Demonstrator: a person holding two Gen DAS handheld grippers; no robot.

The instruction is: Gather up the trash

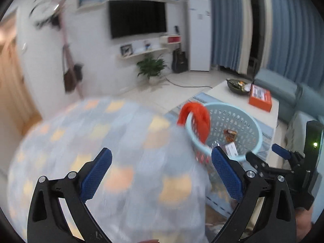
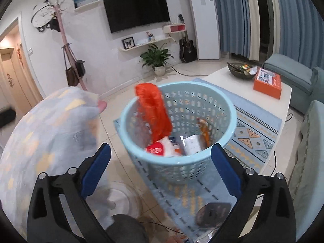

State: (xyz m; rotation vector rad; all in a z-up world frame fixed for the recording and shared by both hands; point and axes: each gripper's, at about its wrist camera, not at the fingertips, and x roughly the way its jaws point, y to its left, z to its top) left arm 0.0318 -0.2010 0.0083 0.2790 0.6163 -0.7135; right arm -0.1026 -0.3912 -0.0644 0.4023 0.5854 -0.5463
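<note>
So, grippers: left gripper (image 1: 162,174) and right gripper (image 2: 161,169) both spread wide, nothing between.
Rug (image 2: 253,133): blue basket (image 2: 230,125) sits on it, trash inside, orange bag (image 2: 154,111) over its rim.
Beyond: white table (image 2: 232,79), TV (image 2: 137,10) wall.

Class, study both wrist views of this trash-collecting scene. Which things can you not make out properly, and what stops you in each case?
- Patterned sleeve, left wrist view: smeared by motion blur; it hides the floor behind.
- Orange bag at the basket, right wrist view: blurred, so whether it rests or falls is unclear.
- Bowl contents: too small.
- Dark object on the rug: partly hidden by the right gripper.
</note>
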